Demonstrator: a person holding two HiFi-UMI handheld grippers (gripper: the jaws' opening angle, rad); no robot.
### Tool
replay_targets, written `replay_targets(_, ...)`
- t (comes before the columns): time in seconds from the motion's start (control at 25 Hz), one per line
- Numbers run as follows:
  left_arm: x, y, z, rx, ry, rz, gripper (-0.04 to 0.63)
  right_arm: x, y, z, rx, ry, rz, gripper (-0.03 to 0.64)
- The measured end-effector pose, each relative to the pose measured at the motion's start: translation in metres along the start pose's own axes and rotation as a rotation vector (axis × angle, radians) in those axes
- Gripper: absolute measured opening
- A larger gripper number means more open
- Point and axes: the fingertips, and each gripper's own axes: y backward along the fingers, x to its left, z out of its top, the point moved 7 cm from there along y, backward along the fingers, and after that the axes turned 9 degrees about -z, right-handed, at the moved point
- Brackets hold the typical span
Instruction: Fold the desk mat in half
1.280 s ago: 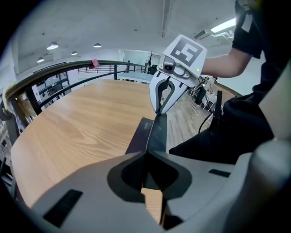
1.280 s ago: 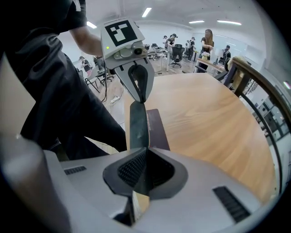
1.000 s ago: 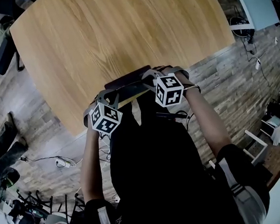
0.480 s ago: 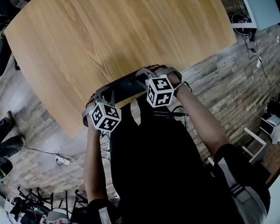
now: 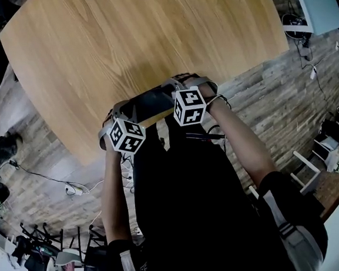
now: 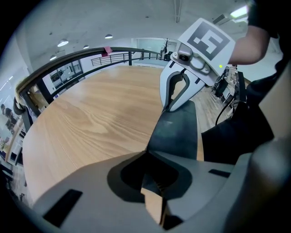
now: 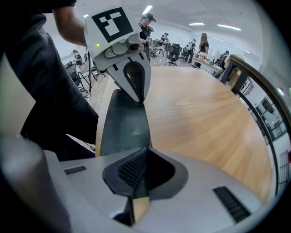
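The dark grey desk mat shows as a narrow strip stretched between my two grippers, over the near edge of the wooden table. My left gripper is shut on one end of that strip; in the left gripper view the mat runs from my own jaws across to the right gripper. My right gripper is shut on the other end. In the right gripper view the mat leads from my jaws to the left gripper. The remainder of the mat is hidden.
The person's dark clothing fills the space below the grippers. Wood-plank floor surrounds the table, with cables and chairs at the left and equipment at the right. A dark railing and people at desks stand far off.
Both grippers have sunk toward the table's near edge, carrying the mat strip with them. Their jaws stay shut on it.
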Motion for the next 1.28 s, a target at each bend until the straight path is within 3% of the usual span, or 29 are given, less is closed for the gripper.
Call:
replay_targets(0.36, -0.001, -0.005, -0.002, 0.013, 0.016, -0.002, 0.032, 0.005, -0.008, -0.003, 0.027, 0.016, 0.007, 0.037)
replay_targets(0.64, 0.003, -0.003, -0.003, -0.017, 0.049, 0.002, 0.032, 0.002, -0.010, -0.001, 0.056, -0.050, 0.009, 0.038)
replay_targets(0.84, 0.008, 0.018, -0.001, -0.138, 0.129, 0.042, 0.034, 0.001, -0.011, 0.003, 0.070, -0.049, 0.006, 0.037)
replay_targets(1.04, 0.021, 0.064, -0.008, -0.263, 0.237, 0.142, 0.034, 0.001, -0.013, 0.003, 0.074, -0.065, 0.012, 0.037)
replay_targets(1.16, 0.023, 0.103, -0.010, -0.398, 0.342, 0.185, 0.034, 0.002, -0.012, 0.002, 0.083, -0.068, 0.014, 0.037)
replay_targets(1.28, 0.009, 0.123, -0.012, -0.516, 0.476, 0.134, 0.034, 0.002, -0.011, 0.002, 0.090, -0.072, 0.012, 0.038)
